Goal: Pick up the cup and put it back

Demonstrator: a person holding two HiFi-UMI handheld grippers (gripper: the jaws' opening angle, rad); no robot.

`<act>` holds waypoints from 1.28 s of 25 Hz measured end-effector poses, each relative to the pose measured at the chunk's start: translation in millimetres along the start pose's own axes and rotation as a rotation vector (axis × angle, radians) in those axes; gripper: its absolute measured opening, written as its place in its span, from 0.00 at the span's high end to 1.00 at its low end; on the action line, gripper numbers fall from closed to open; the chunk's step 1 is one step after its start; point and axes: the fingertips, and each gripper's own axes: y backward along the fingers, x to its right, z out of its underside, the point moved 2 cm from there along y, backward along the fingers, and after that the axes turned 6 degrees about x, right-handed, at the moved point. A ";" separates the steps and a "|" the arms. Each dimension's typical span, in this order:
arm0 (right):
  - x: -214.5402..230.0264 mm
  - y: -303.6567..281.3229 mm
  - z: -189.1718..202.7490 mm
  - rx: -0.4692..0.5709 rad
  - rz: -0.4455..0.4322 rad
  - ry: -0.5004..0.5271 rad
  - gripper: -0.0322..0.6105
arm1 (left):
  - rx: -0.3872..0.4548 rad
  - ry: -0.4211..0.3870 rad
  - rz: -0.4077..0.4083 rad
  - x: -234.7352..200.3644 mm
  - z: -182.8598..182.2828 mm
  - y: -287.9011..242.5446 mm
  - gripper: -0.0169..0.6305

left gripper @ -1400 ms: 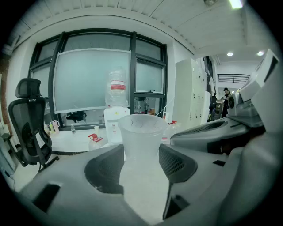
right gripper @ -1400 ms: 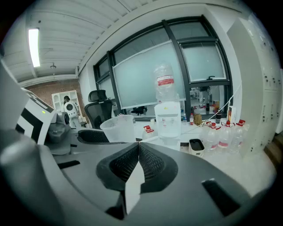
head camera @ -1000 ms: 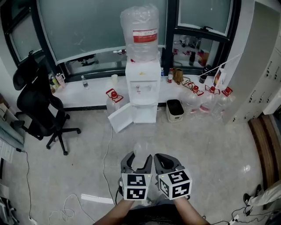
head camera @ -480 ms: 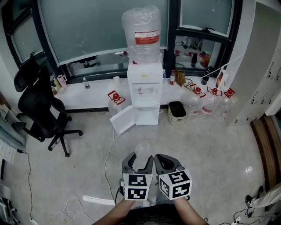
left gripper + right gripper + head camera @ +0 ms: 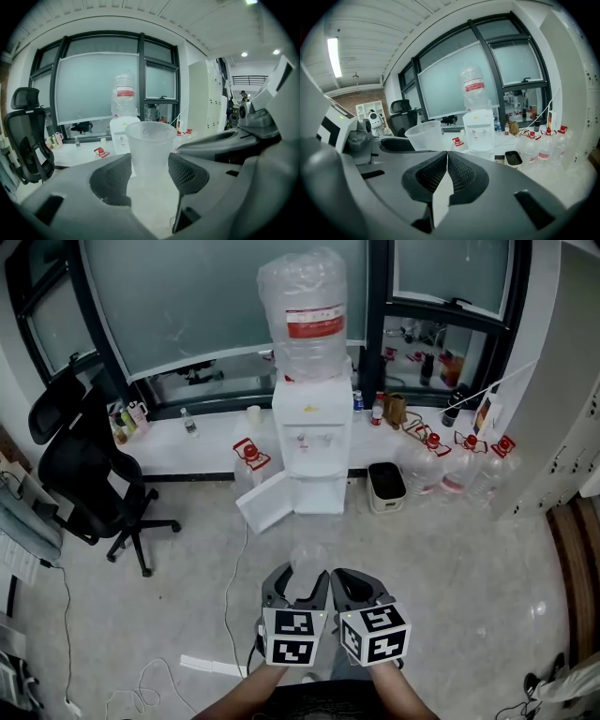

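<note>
Head view steeply down, gripper views forward — all sharing water dispenser (image 5: 309, 442)

cup (image 5: 150, 147) | translucent plastic | upright | clamped in left tool (image 5: 149, 169) | well apart from water dispenser (image 5: 310, 451), facing it

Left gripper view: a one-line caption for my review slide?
Left gripper holds a translucent plastic cup between its jaws, facing the water dispenser.

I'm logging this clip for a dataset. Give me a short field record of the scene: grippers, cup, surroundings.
left gripper: shut on translucent plastic cup, cup upright
right gripper: shut, empty
ahead: white water dispenser, lower door open
left side: black office chair
</note>
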 end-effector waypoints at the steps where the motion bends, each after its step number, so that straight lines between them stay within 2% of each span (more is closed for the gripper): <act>1: 8.0 -4.3 -2.1 -0.001 -0.003 -0.006 0.92 | -0.003 -0.003 -0.002 1.4 -2.1 -8.2 0.59; 19: 135.4 -63.7 -48.5 -0.031 -0.099 -0.020 0.92 | -0.048 0.017 -0.096 26.6 -42.3 -138.9 0.59; 32: 169.7 -74.7 -60.0 -0.030 -0.137 -0.003 0.92 | -0.059 0.004 -0.132 32.0 -51.7 -173.4 0.59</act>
